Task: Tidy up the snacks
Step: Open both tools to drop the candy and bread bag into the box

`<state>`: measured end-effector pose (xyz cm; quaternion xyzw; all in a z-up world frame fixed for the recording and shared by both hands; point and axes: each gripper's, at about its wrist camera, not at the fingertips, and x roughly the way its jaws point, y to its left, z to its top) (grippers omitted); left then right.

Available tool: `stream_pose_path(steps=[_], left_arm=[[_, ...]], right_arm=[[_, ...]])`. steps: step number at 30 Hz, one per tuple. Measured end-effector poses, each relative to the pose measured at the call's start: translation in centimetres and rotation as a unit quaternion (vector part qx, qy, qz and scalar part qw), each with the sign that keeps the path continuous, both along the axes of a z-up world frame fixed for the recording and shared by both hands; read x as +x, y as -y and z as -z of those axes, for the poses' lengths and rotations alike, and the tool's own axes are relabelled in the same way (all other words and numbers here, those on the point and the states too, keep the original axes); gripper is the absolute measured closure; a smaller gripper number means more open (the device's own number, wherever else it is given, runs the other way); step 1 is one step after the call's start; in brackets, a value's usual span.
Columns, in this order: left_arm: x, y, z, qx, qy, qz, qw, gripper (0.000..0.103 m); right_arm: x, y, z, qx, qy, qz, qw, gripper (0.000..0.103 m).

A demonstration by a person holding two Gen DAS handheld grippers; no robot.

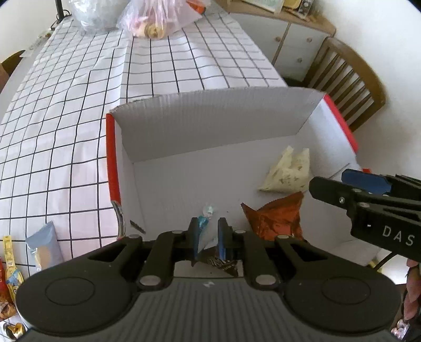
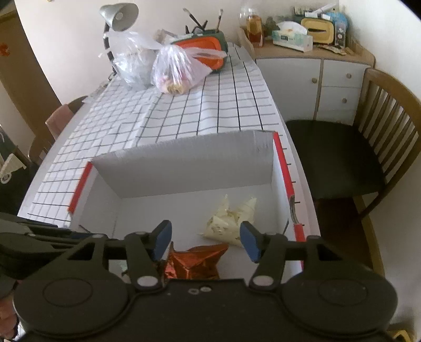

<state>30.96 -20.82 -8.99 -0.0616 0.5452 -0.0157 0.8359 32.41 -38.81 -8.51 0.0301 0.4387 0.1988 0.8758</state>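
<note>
Tablecloth (image 1: 171, 65) in a white-and-black grid covers the long table, with a wooden chair (image 2: 368, 147) pulled up at its far side and a cabinet (image 2: 329, 79) behind. Two knotted plastic bags (image 2: 173, 68) sit at the far end near a desk lamp (image 2: 118, 15). Closer in stands an open white cardboard box (image 1: 210, 118) with red edges. Inside it lie a cream packet (image 1: 286, 171) toward the chair side and, just beside it, a crumpled orange wrapper (image 1: 276, 218). More snack packets (image 1: 43, 247) lie on the cloth outside the box. Above the box floor the left gripper (image 1: 208, 236) has its jaws nearly together, pinching a small clear-and-blue wrapped candy (image 1: 206, 223). The right gripper (image 2: 205, 242) hangs over the orange wrapper with jaws apart and nothing between them.
</note>
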Motion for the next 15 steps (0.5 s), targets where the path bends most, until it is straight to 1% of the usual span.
stream_pose_path(steps=[1,3,4,8,10,12,15], left_arm=[[-0.2,-0.1,-0.2,-0.001,0.004,0.0,1.0,0.086],[-0.8,-0.3,-0.8,-0.005,0.015,0.001,0.9999,0.08],[-1.1,-0.4,-1.0,-0.006,0.021,0.0,0.9998,0.079],[-2.3,-0.9,-2.0,-0.009,0.037,-0.001,0.9993,0.078],[-3.0,-1.2,-2.7,-0.01,0.051,-0.002,0.9987,0.076],[-3.8,-1.6,-3.3,-0.011,0.063,-0.003,0.9979,0.073],[-4.9,-2.3,-4.2,-0.014,0.077,-0.003,0.9969,0.073]], right_arm=[[-0.3,0.0,-0.3,0.001,0.004,0.0,1.0,0.04],[-0.9,-0.1,-1.0,0.004,0.012,-0.001,1.0,0.038],[-1.2,-0.1,-1.3,0.006,0.016,-0.002,1.0,0.037],[-2.5,-0.3,-2.5,0.013,0.028,-0.005,1.0,0.033],[-3.2,-0.5,-3.2,0.016,0.037,-0.008,0.999,0.028],[-3.9,-0.9,-3.9,0.017,0.047,-0.01,0.999,0.026],[-5.0,-1.3,-4.8,0.022,0.057,-0.014,0.998,0.023]])
